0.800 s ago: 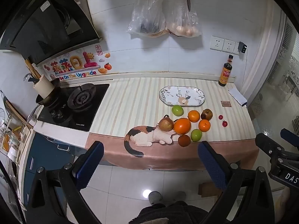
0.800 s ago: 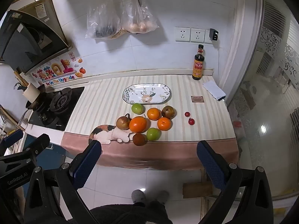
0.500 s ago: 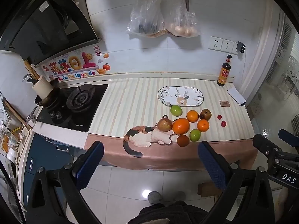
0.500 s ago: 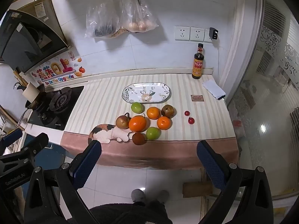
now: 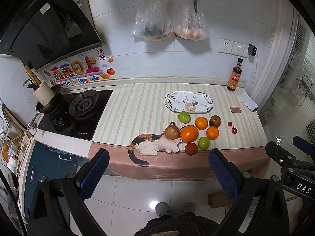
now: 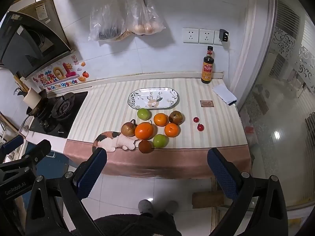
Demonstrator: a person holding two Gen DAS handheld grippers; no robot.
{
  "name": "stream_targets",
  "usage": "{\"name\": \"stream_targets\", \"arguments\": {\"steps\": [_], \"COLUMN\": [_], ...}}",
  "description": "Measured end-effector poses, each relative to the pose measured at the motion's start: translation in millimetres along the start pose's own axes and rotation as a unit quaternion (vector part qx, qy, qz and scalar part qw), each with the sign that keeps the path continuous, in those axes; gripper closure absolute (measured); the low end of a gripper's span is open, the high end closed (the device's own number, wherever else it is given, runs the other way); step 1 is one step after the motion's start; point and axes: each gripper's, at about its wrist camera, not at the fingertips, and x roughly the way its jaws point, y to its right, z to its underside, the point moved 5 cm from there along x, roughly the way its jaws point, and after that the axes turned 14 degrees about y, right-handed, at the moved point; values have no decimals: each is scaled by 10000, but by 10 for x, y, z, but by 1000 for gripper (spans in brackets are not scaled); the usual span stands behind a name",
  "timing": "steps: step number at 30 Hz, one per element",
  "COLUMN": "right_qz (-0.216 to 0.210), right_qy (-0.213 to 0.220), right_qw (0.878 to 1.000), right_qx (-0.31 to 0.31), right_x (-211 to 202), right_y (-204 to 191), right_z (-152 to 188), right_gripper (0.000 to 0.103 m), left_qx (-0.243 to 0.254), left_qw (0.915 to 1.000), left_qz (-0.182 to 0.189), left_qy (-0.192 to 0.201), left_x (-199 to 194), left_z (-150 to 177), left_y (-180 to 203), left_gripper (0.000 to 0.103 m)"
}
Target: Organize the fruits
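A cluster of fruit lies on the striped counter: a big orange (image 5: 189, 133) (image 6: 144, 131), two smaller oranges (image 6: 160, 119), two green fruits (image 6: 160, 140), brownish pears (image 6: 128, 129) and a dark brown fruit (image 6: 145, 146). Two small red fruits (image 6: 198, 123) lie to the right. An empty oval patterned plate (image 5: 189, 102) (image 6: 153, 98) sits behind the cluster. My left gripper (image 5: 157, 173) is open and empty, held high over the floor in front of the counter. My right gripper (image 6: 157, 169) is likewise open and empty.
A gas stove (image 5: 78, 110) with a pot of utensils is at the counter's left. A sauce bottle (image 6: 207, 66), a folded white cloth (image 6: 224, 94) and a small card (image 6: 206, 103) are at the back right. Bags and scissors hang on the wall. A glass door stands right.
Both views have shifted slightly; the counter and fruit drift a little in frame. Both grippers stay open and nothing on the counter has moved.
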Motion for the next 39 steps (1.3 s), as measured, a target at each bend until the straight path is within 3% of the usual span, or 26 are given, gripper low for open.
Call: {"name": "stream_targets", "arguments": {"steps": [39], "right_qz": [10], "right_qy": [26], "right_qw": [10000], "right_qx": [30], "right_x": [-60], "right_y": [44], "right_z": [-46], "right_gripper": [0], "left_qx": [13], "left_qw": [10000], "left_qz": [18], "left_qy": [-2], "left_x": [-3], "left_z": [-56], "left_y": [95], "left_gripper": [0]}}
